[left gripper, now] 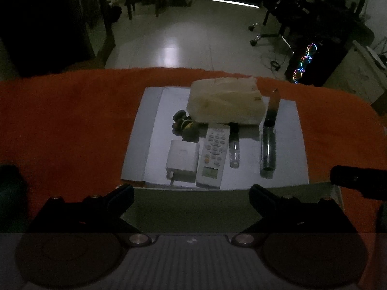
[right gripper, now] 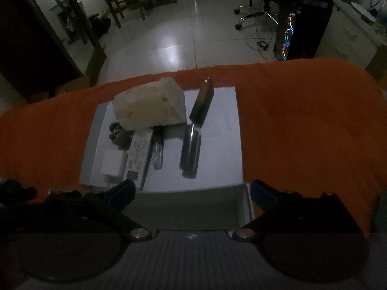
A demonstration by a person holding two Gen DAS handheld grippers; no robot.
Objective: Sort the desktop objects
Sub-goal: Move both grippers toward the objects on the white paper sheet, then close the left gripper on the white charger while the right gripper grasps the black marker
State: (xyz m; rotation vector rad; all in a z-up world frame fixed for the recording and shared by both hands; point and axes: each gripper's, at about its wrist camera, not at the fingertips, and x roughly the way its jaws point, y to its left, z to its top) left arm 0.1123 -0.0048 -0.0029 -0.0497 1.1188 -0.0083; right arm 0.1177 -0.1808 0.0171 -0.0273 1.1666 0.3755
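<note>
A: Where are the things to sort now?

B: All lie close together on the flat grey-white board (left gripper: 290, 145) that sits on the orange cloth-covered desk (left gripper: 60, 120). Seen from the left wrist, the pale cream soft pack of tissues (left gripper: 225, 101) is at 12 o'clock of the group. Below it, in one row, are the white square plug charger (left gripper: 182, 160), the white long remote control with a small screen (left gripper: 214, 155), the small clear tube with a dark cap (left gripper: 234, 149) and the long dark shiny folding tool (left gripper: 269, 142). A small dark bundle (left gripper: 185, 125) (I cannot tell what it is) sits at 10 o'clock of the remote.

A: And the grippers?

B: The left hand-held gripper (left gripper: 191, 193) is spread wide and holds nothing. The right hand-held gripper (right gripper: 191, 191) is also spread and empty. Both hang near the board's 6 o'clock edge.

A: What could go wrong?

B: I think the crowding is the risk. The charger touches the remote, and the tube lies just beside it, so a finger could push a neighbour. The round tube may roll. The light is also very weak, so edges are hard to judge.
</note>
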